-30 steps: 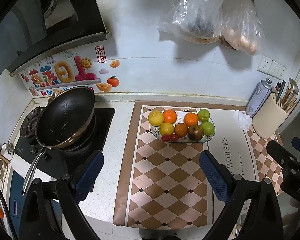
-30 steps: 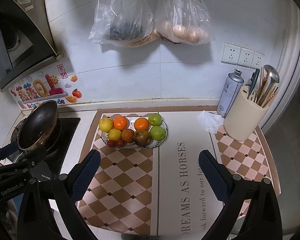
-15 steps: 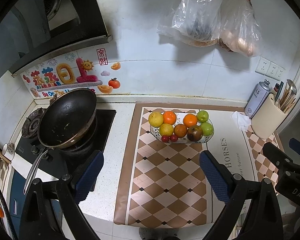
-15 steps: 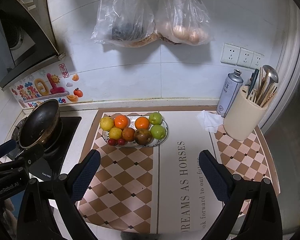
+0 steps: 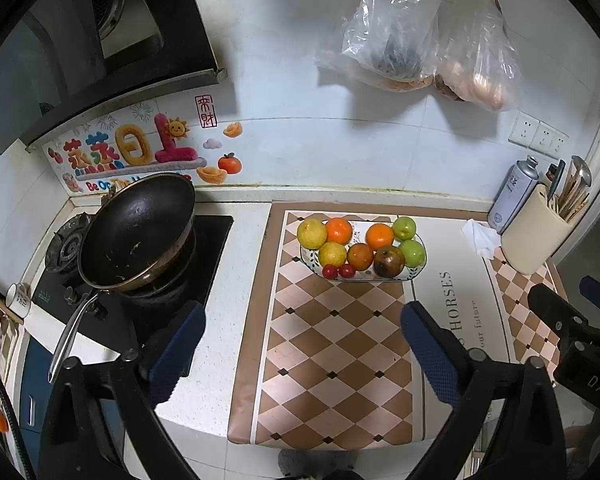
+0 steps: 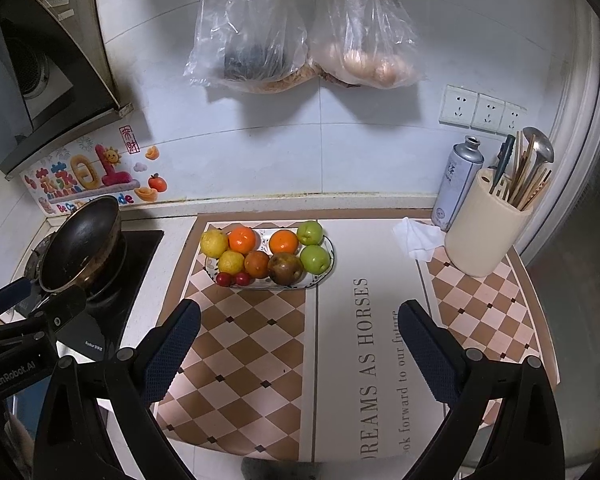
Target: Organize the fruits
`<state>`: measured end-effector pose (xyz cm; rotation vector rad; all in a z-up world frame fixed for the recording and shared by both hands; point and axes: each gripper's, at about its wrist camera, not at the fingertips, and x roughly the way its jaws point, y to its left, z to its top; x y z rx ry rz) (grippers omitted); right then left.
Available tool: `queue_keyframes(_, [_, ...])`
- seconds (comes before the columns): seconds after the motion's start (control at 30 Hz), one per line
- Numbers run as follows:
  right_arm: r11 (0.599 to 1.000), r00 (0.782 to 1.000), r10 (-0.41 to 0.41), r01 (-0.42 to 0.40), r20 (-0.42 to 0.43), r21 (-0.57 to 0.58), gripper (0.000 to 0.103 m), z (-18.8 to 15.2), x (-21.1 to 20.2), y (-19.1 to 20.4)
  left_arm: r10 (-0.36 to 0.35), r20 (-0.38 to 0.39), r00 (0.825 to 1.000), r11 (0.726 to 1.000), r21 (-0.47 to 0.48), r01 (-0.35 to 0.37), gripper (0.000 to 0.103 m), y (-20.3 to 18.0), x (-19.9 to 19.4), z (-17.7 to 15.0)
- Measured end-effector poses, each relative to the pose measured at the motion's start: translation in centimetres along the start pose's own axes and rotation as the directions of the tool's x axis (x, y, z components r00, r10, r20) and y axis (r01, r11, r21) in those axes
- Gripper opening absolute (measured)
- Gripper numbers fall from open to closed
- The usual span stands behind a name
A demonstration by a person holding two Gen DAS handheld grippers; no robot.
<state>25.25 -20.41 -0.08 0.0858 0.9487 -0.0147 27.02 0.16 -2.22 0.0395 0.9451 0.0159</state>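
An oval patterned plate (image 5: 414, 272) (image 6: 327, 276) on the checkered mat holds two lemons (image 5: 312, 233), several oranges (image 5: 379, 236), two green apples (image 5: 412, 252), a brownish fruit (image 5: 389, 262) and two small red fruits (image 5: 338, 271). The same fruit shows in the right wrist view, with lemons (image 6: 214, 242), green apples (image 6: 315, 258) and the brownish fruit (image 6: 285, 268). My left gripper (image 5: 302, 326) is open and empty, well above and short of the plate. My right gripper (image 6: 299, 322) is open and empty, held likewise.
A black pan (image 5: 138, 230) sits on the stove at left. A cream utensil holder (image 6: 486, 236), a spray can (image 6: 456, 184) and a crumpled tissue (image 6: 418, 236) stand at right. Plastic bags (image 6: 300, 32) hang on the wall. The counter's front edge lies below the grippers.
Both grippers have drawn back and up a little, so the plate looks slightly smaller and farther. Both stayed open; nothing on the counter moved.
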Motion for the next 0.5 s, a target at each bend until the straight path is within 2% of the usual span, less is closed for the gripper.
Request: queue_keyframes(0.5, [1.000,1.000,0.009,-0.009,0.008,-0.011,0.101,-0.2,-1.1,-0.5,0.001,0.022,1.000,1.000,-0.001,-0.001,0.102,-0.5,-1.2,-1.0])
